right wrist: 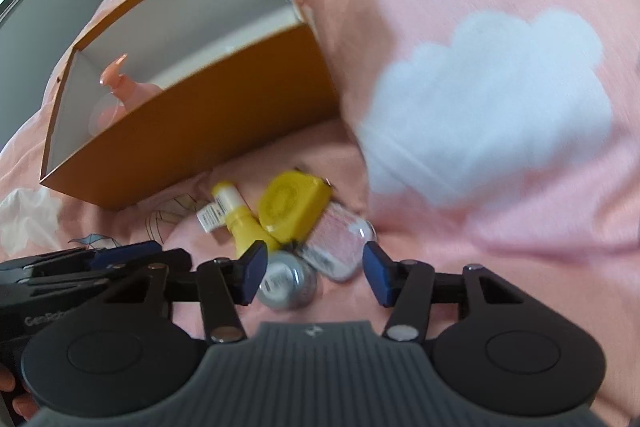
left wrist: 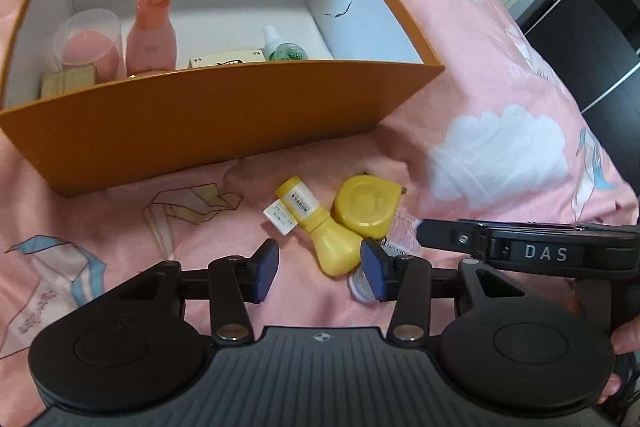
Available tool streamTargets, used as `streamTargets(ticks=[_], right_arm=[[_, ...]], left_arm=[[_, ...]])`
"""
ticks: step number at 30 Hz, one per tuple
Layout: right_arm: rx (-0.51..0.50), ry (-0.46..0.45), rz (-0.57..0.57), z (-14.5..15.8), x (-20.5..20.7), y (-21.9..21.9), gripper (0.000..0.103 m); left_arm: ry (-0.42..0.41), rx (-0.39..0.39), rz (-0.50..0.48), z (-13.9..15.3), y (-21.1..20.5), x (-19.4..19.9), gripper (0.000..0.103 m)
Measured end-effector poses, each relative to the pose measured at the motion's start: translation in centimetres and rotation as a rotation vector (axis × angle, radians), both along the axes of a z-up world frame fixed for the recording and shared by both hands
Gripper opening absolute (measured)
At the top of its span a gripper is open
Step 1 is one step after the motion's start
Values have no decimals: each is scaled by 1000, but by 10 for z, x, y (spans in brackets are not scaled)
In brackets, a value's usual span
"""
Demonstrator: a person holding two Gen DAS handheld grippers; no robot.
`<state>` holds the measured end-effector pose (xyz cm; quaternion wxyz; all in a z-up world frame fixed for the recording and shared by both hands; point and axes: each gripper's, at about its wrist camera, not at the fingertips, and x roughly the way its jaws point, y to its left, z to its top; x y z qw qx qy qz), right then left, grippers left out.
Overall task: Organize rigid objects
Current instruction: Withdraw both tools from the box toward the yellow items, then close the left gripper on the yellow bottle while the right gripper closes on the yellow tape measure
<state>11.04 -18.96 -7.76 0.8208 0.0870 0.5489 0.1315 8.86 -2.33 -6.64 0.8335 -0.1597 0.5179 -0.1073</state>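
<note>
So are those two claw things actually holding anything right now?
No, nothing is held. The left gripper stands open over the yellow bottle, and the right gripper stands open over the small silver jar; no pad presses either.

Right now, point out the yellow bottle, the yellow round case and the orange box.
yellow bottle (left wrist: pixel 334 249): left wrist view, on its wide body.
yellow round case (left wrist: pixel 365 205): left wrist view, lid centre.
orange box (left wrist: pixel 208 119): left wrist view, near outer wall.

Soft even daylight, fisheye-bent edges, right view blurred (motion)
</note>
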Motion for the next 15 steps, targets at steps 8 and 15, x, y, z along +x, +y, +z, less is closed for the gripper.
streamTargets(ticks=[8, 15], right_arm=[[17, 16, -9, -18, 41, 6, 52], [69, 97, -34, -44, 61, 6, 48]], left_arm=[[86, -87, 118, -31, 8, 24, 56], [142, -133, 160, -53, 9, 42, 56]])
